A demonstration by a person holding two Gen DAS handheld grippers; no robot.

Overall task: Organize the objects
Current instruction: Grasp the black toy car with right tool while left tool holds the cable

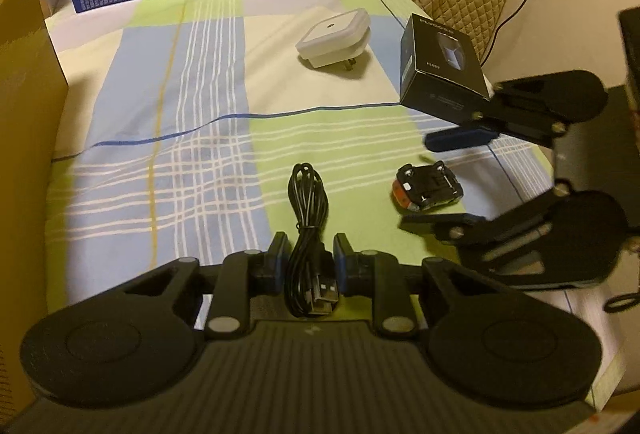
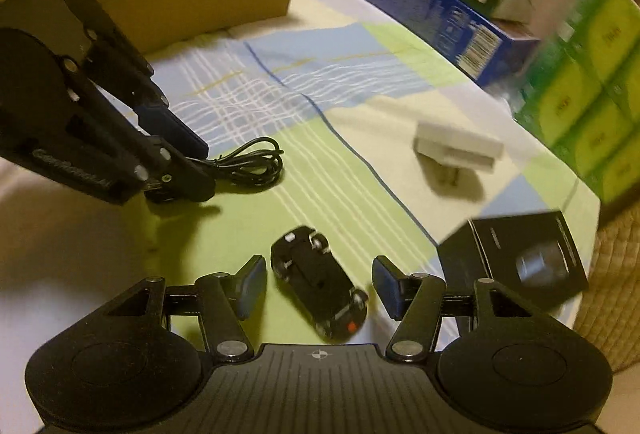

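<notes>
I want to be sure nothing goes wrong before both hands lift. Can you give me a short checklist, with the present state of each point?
1. Left gripper closed on the black cable: ok, the pads sit against the bundle's sides.
2. Whole cable inside the grip: cannot tell; the loops reach beyond the pads and the plug end lies behind them.
3. Toy car between the right gripper's fingers: ok.
4. Right gripper closed on the car: not ok, gaps remain on both sides.
5. Car lined up with the fingers: not ok, it lies diagonally.
6. Black box clear of the right fingers: ok, it stands beside them.
</notes>
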